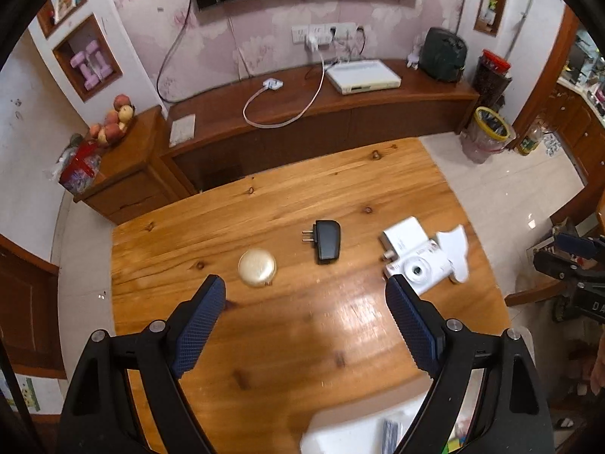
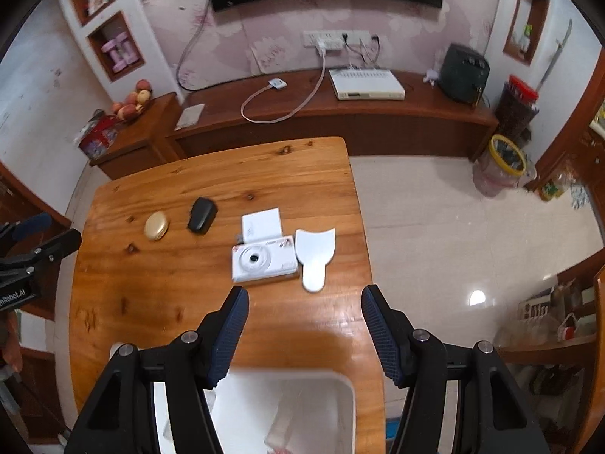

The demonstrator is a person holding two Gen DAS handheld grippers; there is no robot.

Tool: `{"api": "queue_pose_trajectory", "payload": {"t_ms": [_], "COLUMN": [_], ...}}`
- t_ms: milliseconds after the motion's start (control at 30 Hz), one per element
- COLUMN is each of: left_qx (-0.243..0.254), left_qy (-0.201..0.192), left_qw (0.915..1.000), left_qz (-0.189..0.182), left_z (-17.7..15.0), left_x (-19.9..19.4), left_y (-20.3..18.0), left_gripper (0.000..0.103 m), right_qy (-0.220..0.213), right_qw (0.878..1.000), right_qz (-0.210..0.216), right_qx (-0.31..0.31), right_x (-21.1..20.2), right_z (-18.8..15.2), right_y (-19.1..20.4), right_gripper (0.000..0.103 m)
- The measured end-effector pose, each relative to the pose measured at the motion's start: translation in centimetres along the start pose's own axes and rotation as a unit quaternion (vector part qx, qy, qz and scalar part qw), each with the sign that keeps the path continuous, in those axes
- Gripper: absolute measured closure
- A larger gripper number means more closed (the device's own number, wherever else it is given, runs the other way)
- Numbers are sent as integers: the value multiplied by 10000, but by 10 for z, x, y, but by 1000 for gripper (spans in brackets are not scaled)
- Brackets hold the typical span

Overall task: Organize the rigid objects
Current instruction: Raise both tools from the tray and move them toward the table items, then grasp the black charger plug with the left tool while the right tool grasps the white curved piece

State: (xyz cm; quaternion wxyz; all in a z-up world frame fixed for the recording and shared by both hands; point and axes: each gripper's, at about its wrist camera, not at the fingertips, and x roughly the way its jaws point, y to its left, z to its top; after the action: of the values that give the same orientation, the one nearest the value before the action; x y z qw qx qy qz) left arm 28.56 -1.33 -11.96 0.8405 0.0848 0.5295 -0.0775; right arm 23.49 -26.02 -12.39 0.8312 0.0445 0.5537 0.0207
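Observation:
On the wooden table (image 1: 287,325) (image 2: 159,291) lie a round gold case (image 1: 257,267) (image 2: 156,226), a black plug adapter (image 1: 326,241) (image 2: 201,214), a white box (image 1: 404,235) (image 2: 261,224), a white camera (image 1: 418,268) (image 2: 264,259) and a white flat paddle-shaped piece (image 1: 455,249) (image 2: 315,255). My left gripper (image 1: 305,291) hangs open above the table, short of the gold case and the camera, nothing between its fingers. My right gripper (image 2: 305,300) is open too, hovering just short of the camera and the white piece. A white bin (image 2: 280,408) (image 1: 355,431) sits at the table's near edge, under the right gripper.
A low wooden TV cabinet (image 1: 340,113) runs behind the table with a white set-top box (image 1: 363,75) and a cable. A side cabinet (image 1: 124,166) holds fruit. A lined waste bin (image 1: 489,132) stands on the tiled floor right of the table.

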Motion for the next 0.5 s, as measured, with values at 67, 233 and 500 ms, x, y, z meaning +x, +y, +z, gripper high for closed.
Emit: {"api": "queue_pose_trajectory", "payload": {"t_ms": [67,233,500], "left_qx": [-19,-151,-512], "left_qy": [101,407,960], "left_qw": [9999,9989,9935], "left_qz": [-40,-197,-322], "left_z": [10,27,32], "left_x": [23,74,148], "left_y": [1,1,2], "left_gripper": [15,15,15], "right_qy": [177,598,1256], "right_qw": [9998,9979,9901], "right_qz": [-6,-25,-29], "right_qx": [99,266,629], "right_x": [19,70,147], "right_z": [14,37,49], "right_y": [-5,-10,-20], "right_gripper": [40,40,40]}}
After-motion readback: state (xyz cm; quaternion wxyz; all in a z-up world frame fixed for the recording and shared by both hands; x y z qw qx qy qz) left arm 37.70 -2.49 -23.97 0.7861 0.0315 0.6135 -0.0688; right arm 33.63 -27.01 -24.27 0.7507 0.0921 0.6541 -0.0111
